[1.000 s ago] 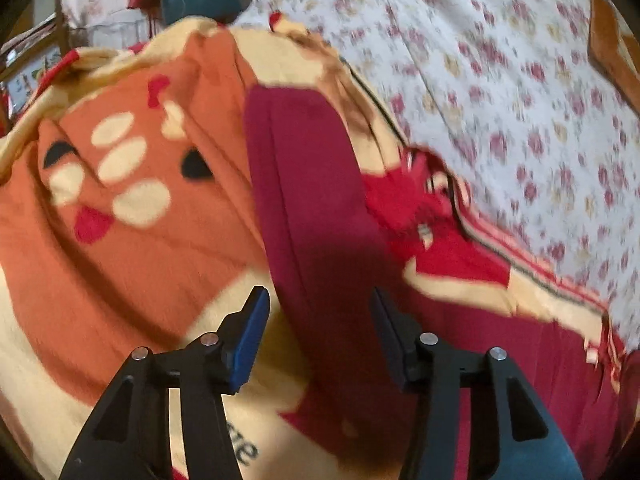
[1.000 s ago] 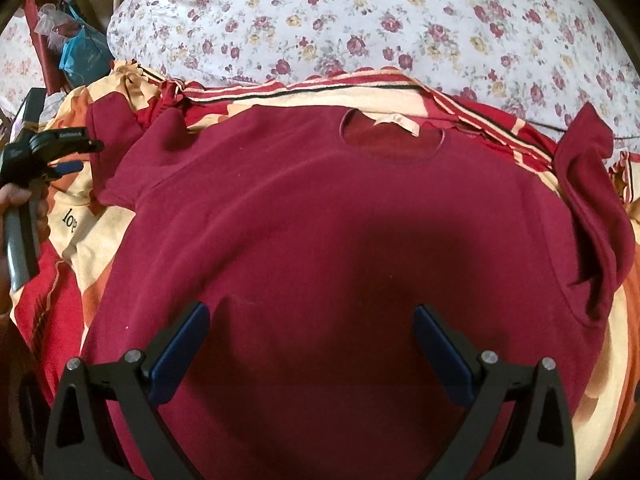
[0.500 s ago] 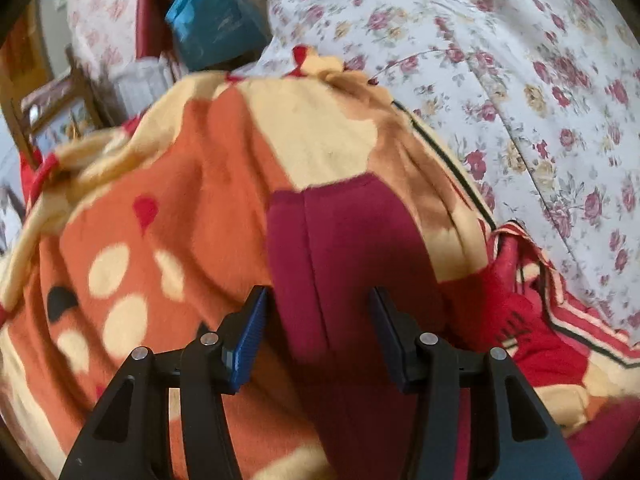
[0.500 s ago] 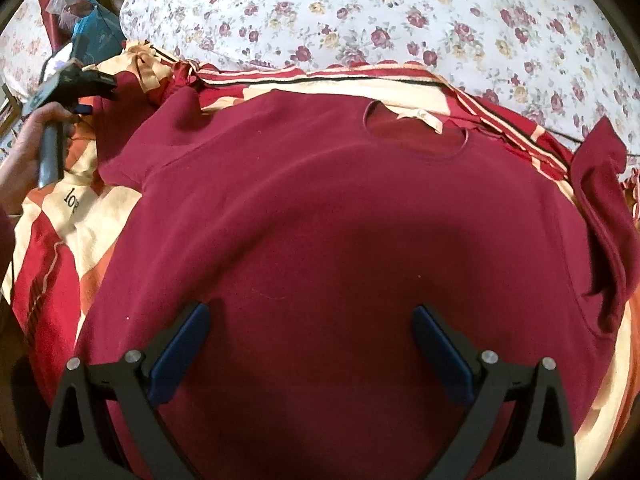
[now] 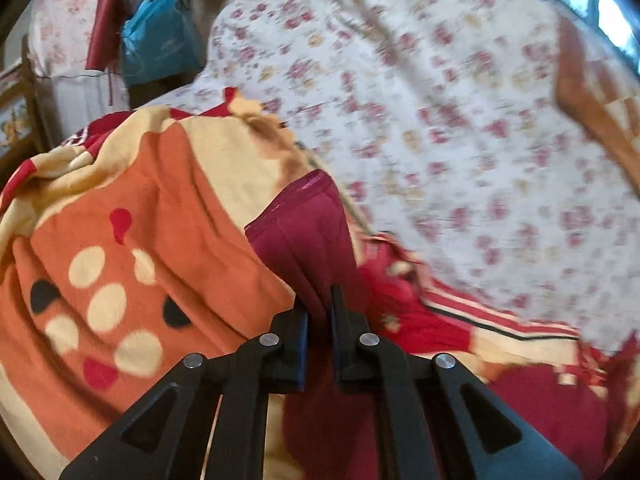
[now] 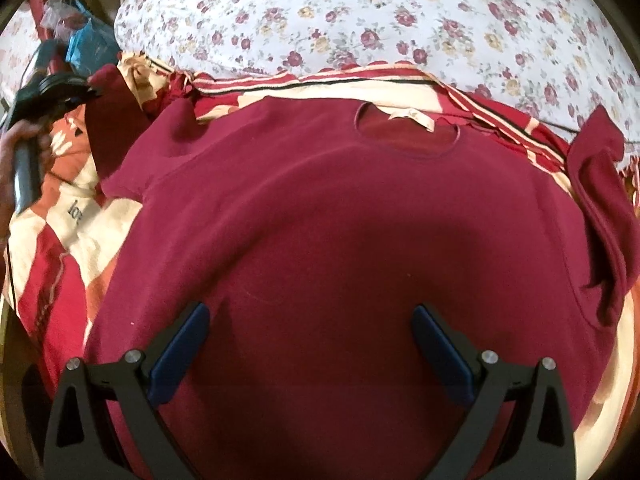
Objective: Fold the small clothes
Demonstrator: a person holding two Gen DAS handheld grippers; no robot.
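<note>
Since the last frame my left tool [image 5: 319, 316] has closed and is now clamped on the maroon sleeve [image 5: 308, 240] of the sweater [image 6: 340, 220], bunching it just above the orange blanket [image 5: 140, 220]. My right tool [image 6: 310, 340] hangs spread apart over the sweater's lower body. Sweater lies flat, neck away from me, on the blanket on the bed. Beyond it, floral sheet [image 6: 380, 12].

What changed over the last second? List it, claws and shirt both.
The left claw closed on the maroon shirt's sleeve, which it straddled open before, and has lifted it off the blanket. The right claw stayed open above the shirt body, which lies flat as before.
</note>
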